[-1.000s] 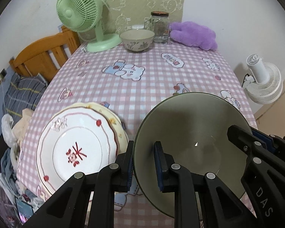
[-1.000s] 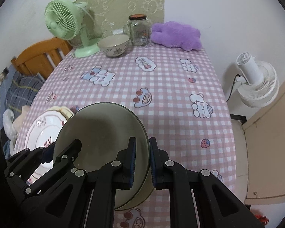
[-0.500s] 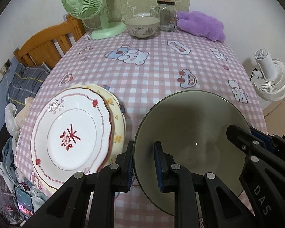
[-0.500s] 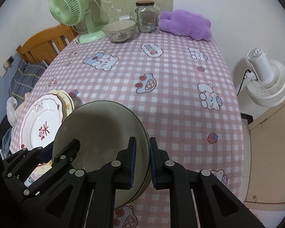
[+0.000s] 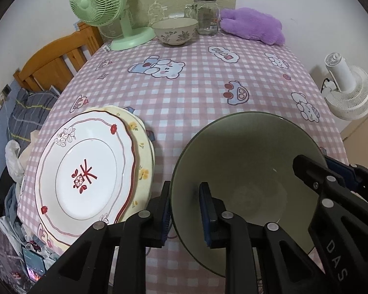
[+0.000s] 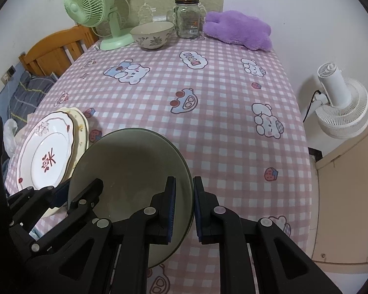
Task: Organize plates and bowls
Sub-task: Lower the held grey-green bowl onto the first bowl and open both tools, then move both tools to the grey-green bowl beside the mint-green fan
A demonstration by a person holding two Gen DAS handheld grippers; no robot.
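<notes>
I see a dark olive-green bowl [image 5: 247,171] held by both units. It is wide and deep, with a smooth matte interior, a thin rim and a small flat base. The left hand-held gripper [image 5: 185,205] has its jaws closed on the bowl's left rim, one blue pad outside the wall and one inside. The right hand-held gripper [image 6: 184,203] clamps the opposite rim the same way. I cannot tell whether the bowl touches the surface [image 6: 208,93], which carries a pink checked cloth.

Left of the left hand-held gripper, a white plate [image 5: 85,169] with a red floral motif and scalloped edge lies on a cream plate [image 5: 142,144]. Far ahead stands a floral ceramic bowl [image 5: 175,30], flanked by a green fan [image 5: 98,0] and a glass jar [image 5: 206,14].
</notes>
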